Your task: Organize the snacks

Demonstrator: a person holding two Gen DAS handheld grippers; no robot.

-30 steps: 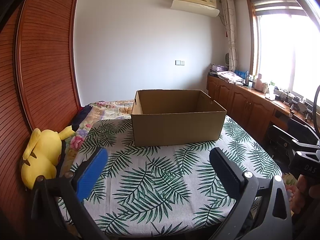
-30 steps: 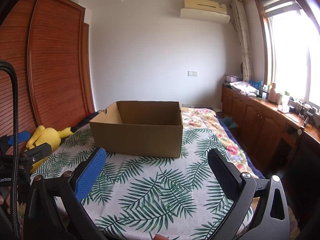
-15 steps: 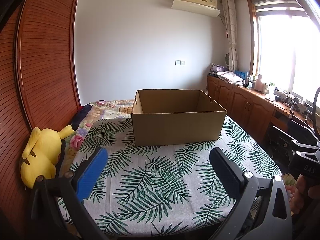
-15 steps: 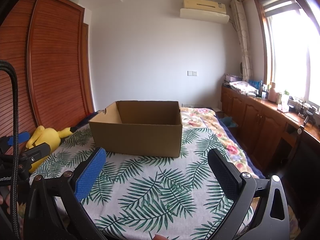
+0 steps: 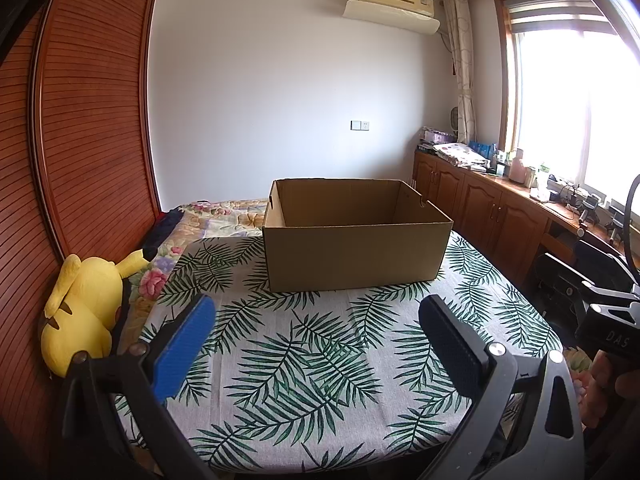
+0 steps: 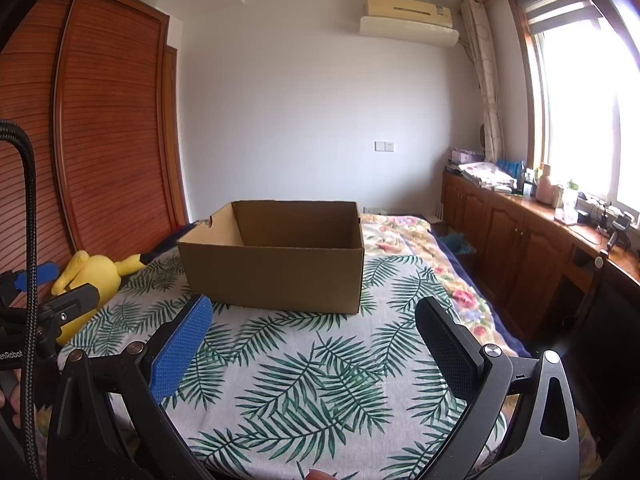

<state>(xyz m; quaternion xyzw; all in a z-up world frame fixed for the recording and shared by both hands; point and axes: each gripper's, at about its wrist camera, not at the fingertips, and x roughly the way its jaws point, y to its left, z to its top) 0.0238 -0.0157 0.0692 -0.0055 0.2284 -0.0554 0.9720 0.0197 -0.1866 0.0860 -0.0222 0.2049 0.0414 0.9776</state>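
We see the box open-topped on the leaf-print cloth, its long axis running left to right across our view. No snacks show; the box floor is hidden, so the stage stays unclear: packed or waiting. Left gripper and right gripper both gape, holding nothing.

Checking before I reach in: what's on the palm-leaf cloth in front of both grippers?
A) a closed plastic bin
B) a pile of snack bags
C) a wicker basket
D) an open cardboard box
D: the cardboard box stands on the leaf-print cloth, top open, no snacks in view.
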